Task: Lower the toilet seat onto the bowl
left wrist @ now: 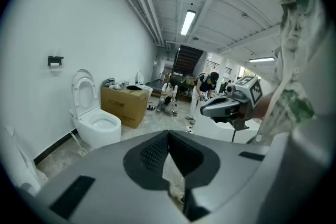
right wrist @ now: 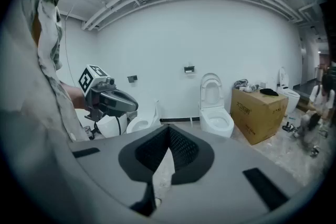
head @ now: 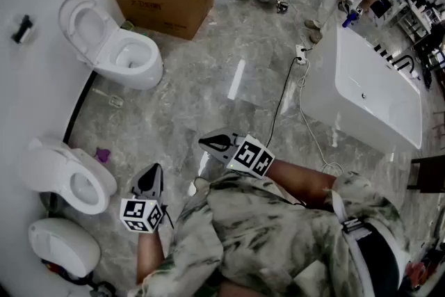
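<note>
A person in a mottled shirt [head: 257, 233], with the left hand-held gripper [head: 154, 170] and the right hand-held gripper [head: 204, 142] matched in grey.
The shirt is pale and loose, blotched grey-green like faded camouflage, and short in the sleeve. A dark strap [head: 379, 250] edged in white crosses it at one side. Both tools have smooth grey shells tapering to dark pointed jaws. Each carries a white cube [head: 142, 214] printed with black square markers. Seen close, the pads [left wrist: 155, 152] are black and finely dimpled, and flat black rectangles sit on the grey shell.
</note>
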